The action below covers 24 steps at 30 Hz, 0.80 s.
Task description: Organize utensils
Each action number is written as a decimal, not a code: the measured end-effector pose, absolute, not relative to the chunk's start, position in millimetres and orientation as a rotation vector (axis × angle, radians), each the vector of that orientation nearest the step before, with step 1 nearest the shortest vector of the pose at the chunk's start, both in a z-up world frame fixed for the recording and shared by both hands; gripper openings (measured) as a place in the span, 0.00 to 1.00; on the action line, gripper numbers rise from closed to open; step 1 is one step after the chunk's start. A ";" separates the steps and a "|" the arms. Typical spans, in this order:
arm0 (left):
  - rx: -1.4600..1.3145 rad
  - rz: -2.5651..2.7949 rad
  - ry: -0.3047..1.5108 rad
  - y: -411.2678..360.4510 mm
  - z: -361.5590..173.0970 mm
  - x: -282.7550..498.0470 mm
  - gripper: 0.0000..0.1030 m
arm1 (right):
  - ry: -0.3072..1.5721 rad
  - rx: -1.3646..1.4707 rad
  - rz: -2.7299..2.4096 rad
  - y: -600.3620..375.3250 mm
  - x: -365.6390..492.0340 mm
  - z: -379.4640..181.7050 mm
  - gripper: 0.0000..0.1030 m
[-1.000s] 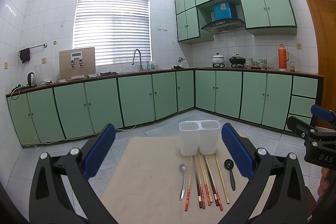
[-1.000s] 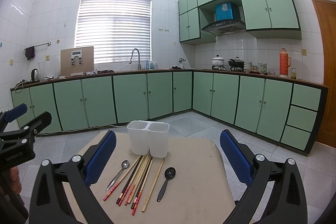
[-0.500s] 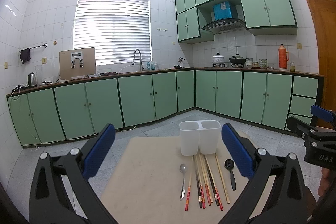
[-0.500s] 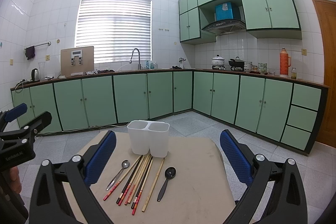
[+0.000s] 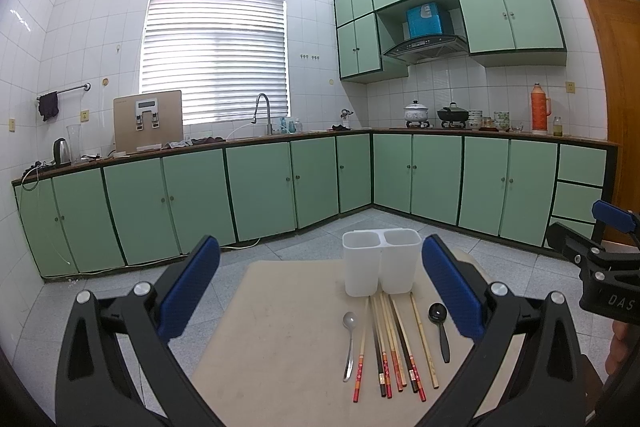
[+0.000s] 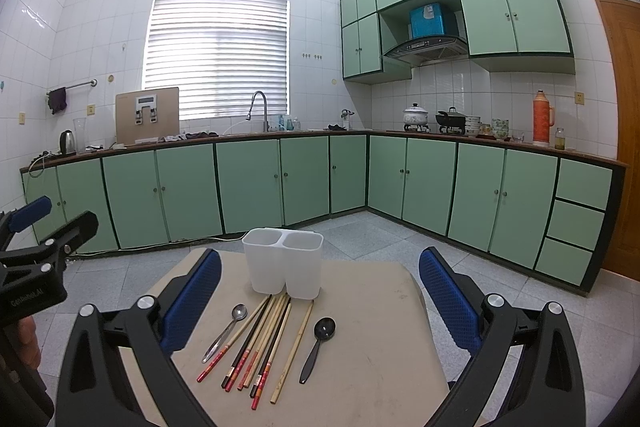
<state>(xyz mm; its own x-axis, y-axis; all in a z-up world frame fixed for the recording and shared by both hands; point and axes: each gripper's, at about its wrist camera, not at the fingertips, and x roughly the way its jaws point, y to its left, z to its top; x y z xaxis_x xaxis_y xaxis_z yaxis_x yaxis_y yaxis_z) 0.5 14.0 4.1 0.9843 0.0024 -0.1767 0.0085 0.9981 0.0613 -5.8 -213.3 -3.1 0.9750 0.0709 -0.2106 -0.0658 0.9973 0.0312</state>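
The left gripper stands wide open in the lower part of the frame, holding nothing. Between its blue pads is a beige table. On it, right of centre, a white two-compartment holder stands upright, with chopsticks, a metal spoon and a black spoon lying below it. The right gripper shows at the right edge.

On bench: holder at far side; before it, left to right, spoon, chopsticks, ladle, all lying flat.
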 end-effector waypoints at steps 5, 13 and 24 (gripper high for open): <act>0.063 -0.004 0.178 15.1 4.4 0.5 0.95 | 0.213 0.024 0.069 -213.3 -5.3 -2.8 0.94; 0.064 0.000 0.179 29.9 4.4 -3.0 0.95 | 0.216 0.024 0.069 -212.6 -3.6 -4.3 0.94; 0.069 0.001 0.207 35.5 -4.9 4.3 0.95 | 0.251 0.027 0.068 -210.7 8.8 -14.9 0.94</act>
<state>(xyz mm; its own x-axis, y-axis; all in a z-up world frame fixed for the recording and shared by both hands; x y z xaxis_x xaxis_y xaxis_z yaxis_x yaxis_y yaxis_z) 4.3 35.5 -4.9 0.9786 0.0086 -0.2055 0.0057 0.9976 0.0688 8.8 -210.7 -14.9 0.9663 0.0709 -0.2474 -0.0641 0.9973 0.0352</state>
